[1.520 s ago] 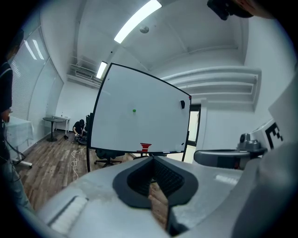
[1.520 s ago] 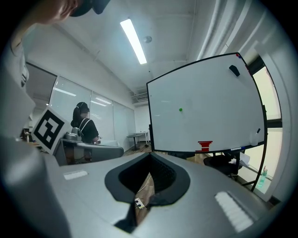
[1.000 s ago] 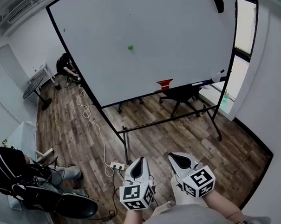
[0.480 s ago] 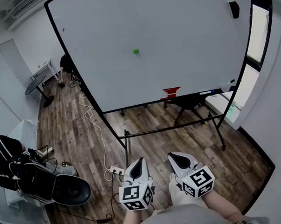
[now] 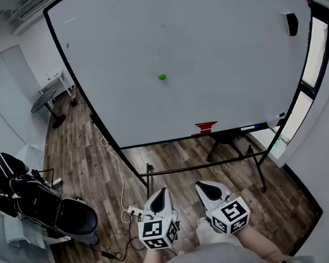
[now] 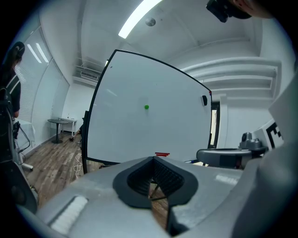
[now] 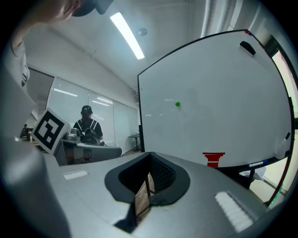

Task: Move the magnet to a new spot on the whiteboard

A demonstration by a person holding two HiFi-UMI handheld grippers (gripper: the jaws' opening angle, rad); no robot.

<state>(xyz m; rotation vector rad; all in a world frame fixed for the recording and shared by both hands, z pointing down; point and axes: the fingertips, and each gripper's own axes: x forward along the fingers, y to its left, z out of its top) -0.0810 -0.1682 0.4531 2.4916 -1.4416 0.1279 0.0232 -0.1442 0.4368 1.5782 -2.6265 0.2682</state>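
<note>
Left tool (image 5: pixel 159 195) closed, nothing between its jaws. Right tool (image 5: pixel 204 188) just beside it, likewise closed and empty, both held low over the brown wood-plank floor (image 5: pixel 101 174). Small round green magnet (image 5: pixel 162 77) sits on the large white black-framed whiteboard (image 5: pixel 222 71), well ahead of and above both tools, nearly in line with the left one. A red stepped mark (image 5: pixel 206 127) at the board's lower edge lies ahead of the right tool.
</note>
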